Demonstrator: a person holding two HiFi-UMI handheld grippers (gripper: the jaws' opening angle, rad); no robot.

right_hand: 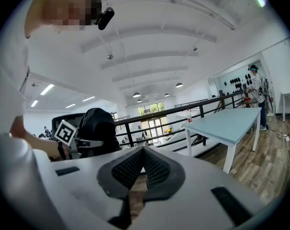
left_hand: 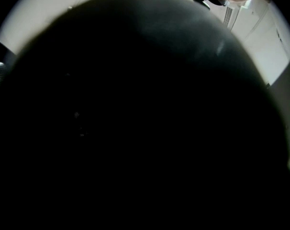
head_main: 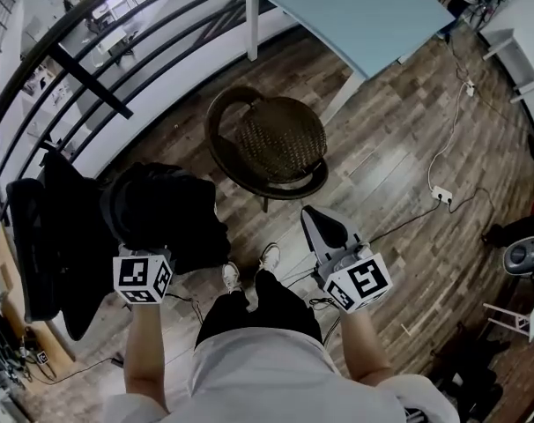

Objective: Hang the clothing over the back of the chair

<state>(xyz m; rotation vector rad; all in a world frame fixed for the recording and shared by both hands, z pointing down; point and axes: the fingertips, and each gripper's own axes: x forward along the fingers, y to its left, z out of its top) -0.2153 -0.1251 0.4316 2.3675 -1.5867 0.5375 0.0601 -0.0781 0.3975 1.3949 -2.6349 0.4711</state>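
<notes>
Nearest, the right hand-held gripper [head_main: 312, 215] has its jaws closed together on nothing, while the left hand-held gripper [head_main: 142, 276] is buried in a bundle of black clothing [head_main: 157, 210] — jaws hidden by the cloth — lifted just left of a round wicker chair [head_main: 276, 139], not on it.

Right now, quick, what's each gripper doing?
Left gripper: buried in the black clothing, whether its jaws grip it cannot be told.
Right gripper: closed, holding nothing.
</notes>
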